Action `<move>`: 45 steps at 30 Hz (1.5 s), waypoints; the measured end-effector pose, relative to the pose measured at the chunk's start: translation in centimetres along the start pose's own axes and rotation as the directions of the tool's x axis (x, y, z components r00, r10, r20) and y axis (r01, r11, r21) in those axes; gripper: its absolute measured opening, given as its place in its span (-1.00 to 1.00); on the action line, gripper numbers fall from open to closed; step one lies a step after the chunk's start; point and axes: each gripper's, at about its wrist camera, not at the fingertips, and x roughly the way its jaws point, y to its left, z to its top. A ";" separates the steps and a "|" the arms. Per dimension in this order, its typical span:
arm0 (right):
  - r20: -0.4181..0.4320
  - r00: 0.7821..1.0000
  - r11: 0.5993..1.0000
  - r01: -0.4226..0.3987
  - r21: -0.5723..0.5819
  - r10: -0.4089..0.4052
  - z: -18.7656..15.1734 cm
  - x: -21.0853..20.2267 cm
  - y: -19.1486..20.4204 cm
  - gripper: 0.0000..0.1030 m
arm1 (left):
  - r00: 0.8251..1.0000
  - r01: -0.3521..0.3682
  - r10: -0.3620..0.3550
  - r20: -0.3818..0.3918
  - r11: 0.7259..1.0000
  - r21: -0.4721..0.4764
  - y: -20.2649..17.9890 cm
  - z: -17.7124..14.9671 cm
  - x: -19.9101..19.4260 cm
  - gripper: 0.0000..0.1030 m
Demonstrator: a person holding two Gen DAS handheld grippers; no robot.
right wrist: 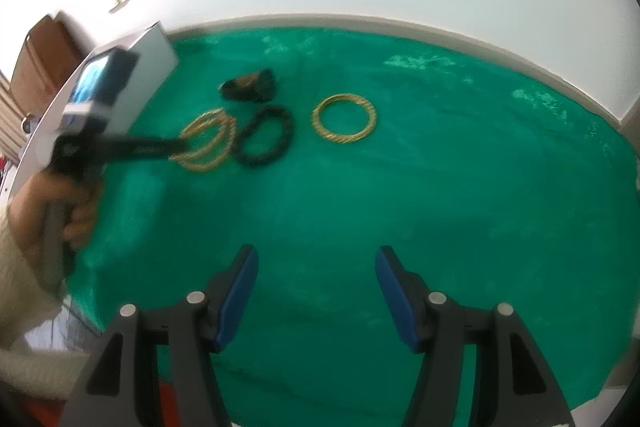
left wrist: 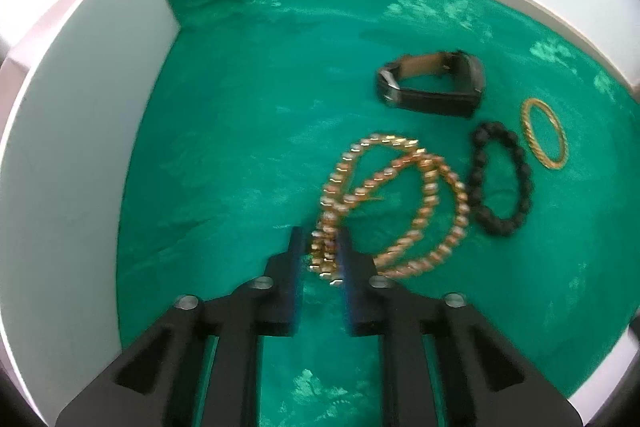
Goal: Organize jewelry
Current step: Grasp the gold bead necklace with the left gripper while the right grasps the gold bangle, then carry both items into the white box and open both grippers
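Left wrist view shows the left gripper (left wrist: 322, 251) closed down on a bunched section of the gold bead chain (left wrist: 396, 199), its pads pressing the beads from both sides, while the rest of the chain lies in loose loops on the green cloth (left wrist: 240, 107) to the right; just right of those loops sits the black bead bracelet (left wrist: 502, 179), touching or nearly touching the chain, with the gold bangle (left wrist: 545, 133) further right and the black watch (left wrist: 430, 87) beyond them; a white box (left wrist: 80, 147) stands at the left edge. From the right wrist view, the right gripper (right wrist: 316, 287) hovers with its jaws well apart and nothing between them, near the viewer and well clear of the jewelry. The grip looks to catch only a few strands, so a lift could let beads slip out; the trailing loops might also drag the black bracelet along, or tangle further.
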 end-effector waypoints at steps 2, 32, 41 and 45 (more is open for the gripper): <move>0.007 1.000 1.000 0.006 0.020 -0.006 1.0 0.3 -1.3 0.21 | 1.000 0.008 -0.008 0.017 1.000 0.006 0.0 -0.2 -0.5 -0.85; -0.118 0.983 0.984 -0.153 -0.096 0.142 9.9 12.2 0.3 -0.90 | 0.963 0.256 -0.236 0.132 0.954 -0.156 4.0 -4.0 -7.5 -0.91; -0.043 0.976 0.975 -0.215 -0.060 0.213 7.7 5.7 0.1 -0.90 | 0.944 0.295 -0.263 0.198 0.943 -0.154 4.0 -4.7 -11.9 -0.91; -0.021 0.976 0.973 -0.219 -0.068 0.218 6.9 4.0 1.3 -0.90 | 0.936 0.304 -0.267 0.229 0.942 -0.145 4.0 -4.9 -14.1 -0.91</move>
